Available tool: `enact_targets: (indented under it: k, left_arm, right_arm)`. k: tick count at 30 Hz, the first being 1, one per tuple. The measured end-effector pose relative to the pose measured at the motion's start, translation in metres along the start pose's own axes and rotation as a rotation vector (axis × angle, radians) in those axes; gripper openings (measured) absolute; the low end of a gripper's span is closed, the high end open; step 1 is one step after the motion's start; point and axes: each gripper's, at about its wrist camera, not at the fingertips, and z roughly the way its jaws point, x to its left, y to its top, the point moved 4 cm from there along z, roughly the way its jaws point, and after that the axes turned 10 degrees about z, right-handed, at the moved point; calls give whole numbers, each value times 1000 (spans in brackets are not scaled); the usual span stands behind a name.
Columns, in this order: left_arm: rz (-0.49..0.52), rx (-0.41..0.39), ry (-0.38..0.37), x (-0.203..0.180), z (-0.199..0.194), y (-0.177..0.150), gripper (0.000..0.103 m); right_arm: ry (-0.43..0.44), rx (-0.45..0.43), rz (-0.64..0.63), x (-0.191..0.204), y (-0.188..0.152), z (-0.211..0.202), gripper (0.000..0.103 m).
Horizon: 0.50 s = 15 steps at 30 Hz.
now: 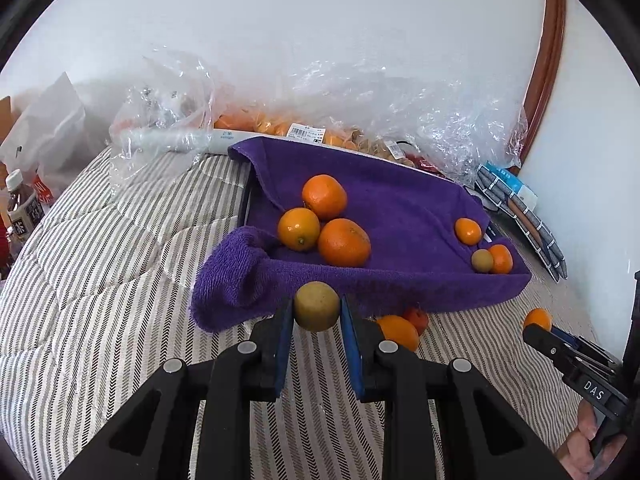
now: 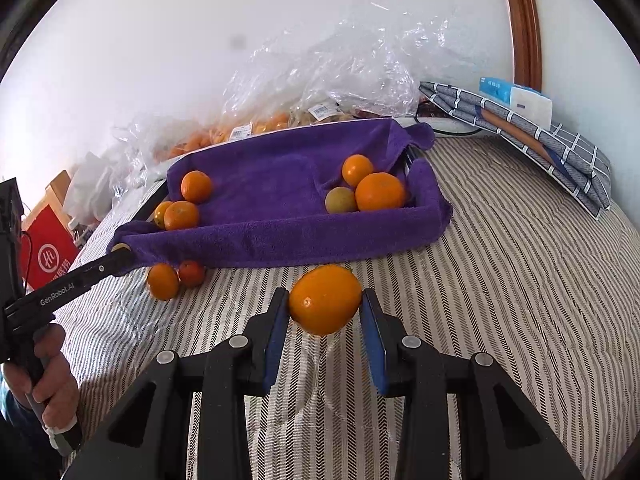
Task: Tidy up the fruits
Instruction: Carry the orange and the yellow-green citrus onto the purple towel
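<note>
My left gripper (image 1: 317, 307) clamps a greenish fruit (image 1: 317, 306); my right gripper (image 2: 325, 300) clamps an orange (image 2: 325, 299) (two loose fruits (image 2: 175, 279) remain on the bed; six lie in the towel-lined tray (image 2: 280, 240)).

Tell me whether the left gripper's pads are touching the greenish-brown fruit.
Touching: in the left wrist view both blue pads of the left gripper press the greenish-brown fruit.

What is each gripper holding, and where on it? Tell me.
The left gripper pinches a greenish-brown fruit by its two sides. The right gripper pinches an orange by its sides.
</note>
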Motion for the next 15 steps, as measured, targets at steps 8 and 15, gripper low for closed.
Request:
enact_targets:
  k: [8,15]
  left_arm:
    - [-75,19,-11,15,0,23,23]
    - [-66,-44,11,20,1,69,23]
  right_arm:
    - [2,-61,-33,6,42,-7,36]
    - [29,-124,-80,13,90,5,36]
